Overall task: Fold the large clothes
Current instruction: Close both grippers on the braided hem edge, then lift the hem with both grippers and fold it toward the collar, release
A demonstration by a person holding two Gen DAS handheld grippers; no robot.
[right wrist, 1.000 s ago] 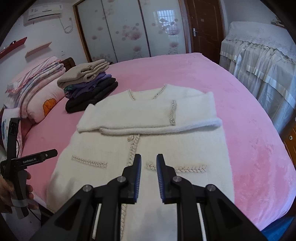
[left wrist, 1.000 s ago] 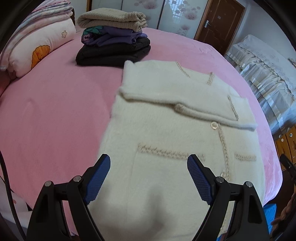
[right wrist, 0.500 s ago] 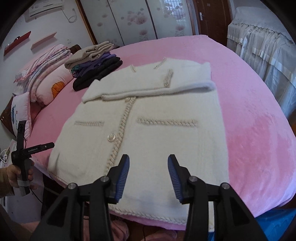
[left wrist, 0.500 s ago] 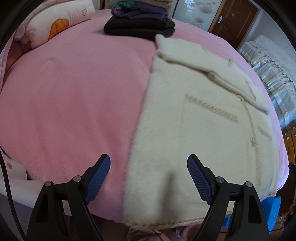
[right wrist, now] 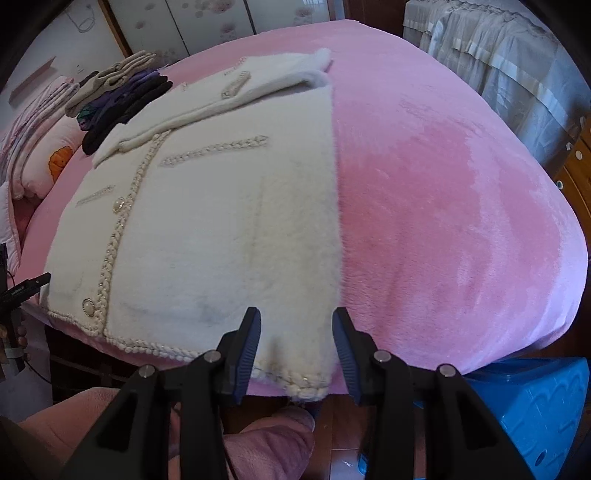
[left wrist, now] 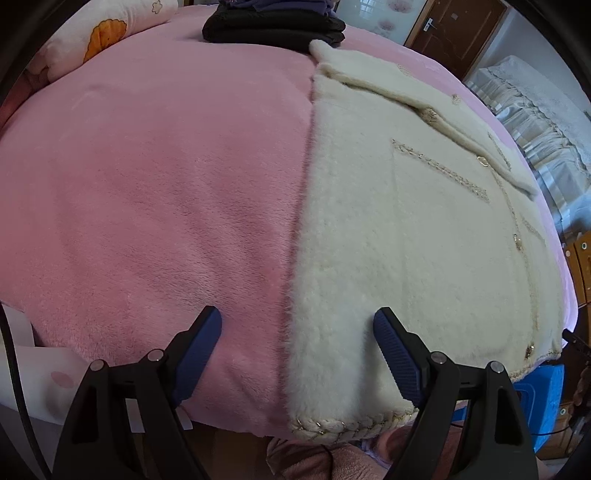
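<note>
A large cream fluffy cardigan (left wrist: 406, 229) with braided trim and pearl buttons lies flat on the pink bed (left wrist: 166, 192), sleeves folded across its chest. My left gripper (left wrist: 297, 332) is open and straddles the cardigan's left side edge near the hem corner. In the right wrist view the cardigan (right wrist: 221, 221) fills the left half. My right gripper (right wrist: 296, 330) is open over the cardigan's right hem corner, fingers either side of the edge. Neither holds anything.
A stack of folded clothes (right wrist: 118, 96) sits at the far left of the bed, also at the top of the left wrist view (left wrist: 273, 26). Pillows (right wrist: 48, 162) lie beside it. A blue plastic stool (right wrist: 524, 406) stands by the bed's near edge.
Both grippers have moved down and back to the cardigan's near hem corners. The right gripper, nearly shut a second ago, has opened wide. The left has stayed open.
</note>
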